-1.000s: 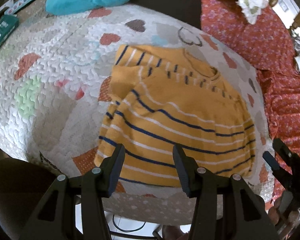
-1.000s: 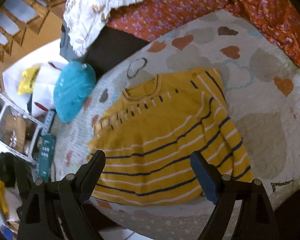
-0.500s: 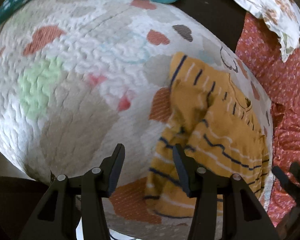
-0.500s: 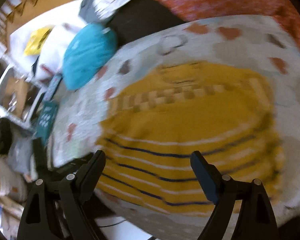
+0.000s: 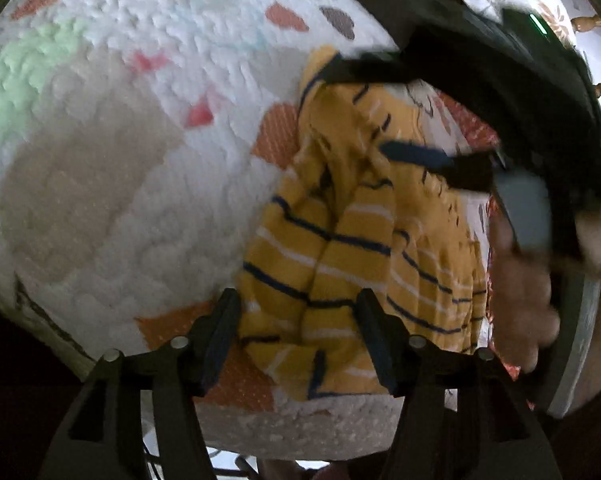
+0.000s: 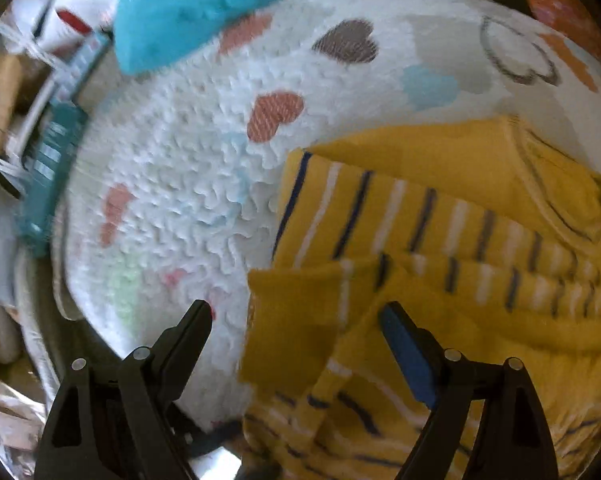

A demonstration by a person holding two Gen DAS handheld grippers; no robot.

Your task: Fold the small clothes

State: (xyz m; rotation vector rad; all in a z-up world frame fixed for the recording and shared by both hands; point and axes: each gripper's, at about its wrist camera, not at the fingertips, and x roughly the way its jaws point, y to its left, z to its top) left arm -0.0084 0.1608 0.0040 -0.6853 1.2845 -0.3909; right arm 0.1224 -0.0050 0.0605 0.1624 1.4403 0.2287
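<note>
A small yellow sweater (image 5: pixel 340 240) with navy and white stripes lies partly folded on a white quilt (image 5: pixel 120 160) with heart patches. My left gripper (image 5: pixel 296 320) is open, its fingers astride the sweater's near hem corner. My right gripper (image 6: pixel 296 328) is open over the sweater's folded sleeve edge (image 6: pixel 312 312), its fingers either side of the yellow cloth. The right gripper also shows in the left wrist view (image 5: pixel 440 112), reaching in from the right above the sweater's upper part. The sweater fills the lower right of the right wrist view (image 6: pixel 440 240).
A teal cushion (image 6: pixel 196 8) lies at the quilt's far edge. A teal box (image 6: pixel 48 168) and clutter stand left of the quilt. Red floral fabric (image 6: pixel 556 12) lies at the far right. The quilt's front edge (image 5: pixel 300 428) drops off close below my left gripper.
Both grippers moved toward the sweater's left side and closer to it. The right gripper swung across into the left wrist view. The sweater's left part is now bunched.
</note>
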